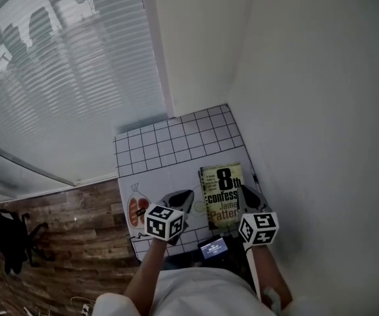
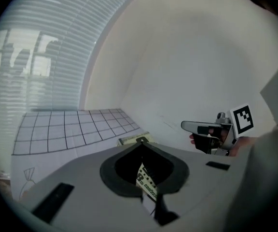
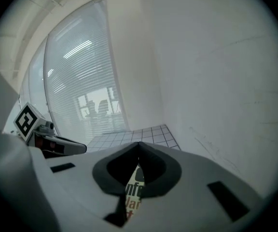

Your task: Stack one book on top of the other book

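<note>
A yellow-green paperback book [image 1: 221, 195] lies flat on the white gridded table [image 1: 170, 143], close to the right wall. Only this one cover shows; I cannot tell whether another book lies under it. My left gripper [image 1: 183, 195] hangs just left of the book, jaws shut with nothing between them. My right gripper [image 1: 247, 193] hangs at the book's right edge, also shut and empty. In the left gripper view the closed left gripper [image 2: 141, 140] sits above the book [image 2: 133, 139], with the right gripper [image 2: 185, 125] off to the right. The right gripper view shows its jaws meeting over the cover [image 3: 134, 187].
A printed bag drawing [image 1: 137, 209] marks the table's left part. A small dark device with a lit screen [image 1: 214, 247] sits at the front edge. A white wall runs along the right, window blinds [image 1: 64, 78] stand behind, and wood floor [image 1: 77, 229] lies left.
</note>
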A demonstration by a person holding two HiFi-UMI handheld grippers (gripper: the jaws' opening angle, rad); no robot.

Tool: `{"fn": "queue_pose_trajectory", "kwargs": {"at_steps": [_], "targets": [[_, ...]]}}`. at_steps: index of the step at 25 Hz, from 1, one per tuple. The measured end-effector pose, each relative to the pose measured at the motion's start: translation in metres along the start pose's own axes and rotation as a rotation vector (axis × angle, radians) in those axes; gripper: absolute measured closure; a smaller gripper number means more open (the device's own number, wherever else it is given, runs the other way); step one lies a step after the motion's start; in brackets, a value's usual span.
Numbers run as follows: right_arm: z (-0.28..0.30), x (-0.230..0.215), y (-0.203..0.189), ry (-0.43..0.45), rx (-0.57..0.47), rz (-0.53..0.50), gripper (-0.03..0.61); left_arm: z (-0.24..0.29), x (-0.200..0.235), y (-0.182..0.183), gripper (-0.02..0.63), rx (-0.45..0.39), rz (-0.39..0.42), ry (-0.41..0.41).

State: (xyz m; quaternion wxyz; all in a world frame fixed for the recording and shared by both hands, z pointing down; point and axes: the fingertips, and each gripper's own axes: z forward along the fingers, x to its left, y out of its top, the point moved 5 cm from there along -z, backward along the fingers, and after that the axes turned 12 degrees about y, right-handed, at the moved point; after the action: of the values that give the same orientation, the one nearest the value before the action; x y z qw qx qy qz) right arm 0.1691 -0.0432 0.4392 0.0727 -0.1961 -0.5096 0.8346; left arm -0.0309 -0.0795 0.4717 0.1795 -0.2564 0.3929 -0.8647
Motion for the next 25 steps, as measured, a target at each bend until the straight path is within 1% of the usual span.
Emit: {"fn": "queue_pose_trajectory", "kwargs": {"at_steps": [4, 7, 11, 15, 18, 20, 25], "targets": [[-0.011, 0.014, 0.013, 0.031, -0.047, -0.036, 0.571, -0.027, -0.01, 0.029, 0.604, -0.145, 0.081, 0.061], [-0.018, 0.02, 0.025, 0.026, -0.09, -0.049, 0.571, -0.048, -0.014, 0.051, 0.604, -0.253, 0.136, 0.114], [-0.032, 0.028, 0.047, 0.015, -0.157, -0.072, 0.571, -0.079, -0.019, 0.076, 0.604, -0.402, 0.179, 0.181], [-0.043, 0.038, 0.065, 0.021, -0.218, -0.102, 0.571, -0.103, -0.028, 0.096, 0.605, -0.527, 0.271, 0.242], [-0.045, 0.043, 0.072, 0.028, -0.232, -0.118, 0.571, -0.116, -0.033, 0.104, 0.604, -0.592, 0.287, 0.271], [-0.046, 0.045, 0.075, 0.034, -0.234, -0.127, 0.572, -0.121, -0.035, 0.107, 0.604, -0.616, 0.286, 0.281], [-0.045, 0.046, 0.08, 0.028, -0.239, -0.15, 0.572, -0.124, -0.031, 0.11, 0.605, -0.62, 0.25, 0.293]]}}
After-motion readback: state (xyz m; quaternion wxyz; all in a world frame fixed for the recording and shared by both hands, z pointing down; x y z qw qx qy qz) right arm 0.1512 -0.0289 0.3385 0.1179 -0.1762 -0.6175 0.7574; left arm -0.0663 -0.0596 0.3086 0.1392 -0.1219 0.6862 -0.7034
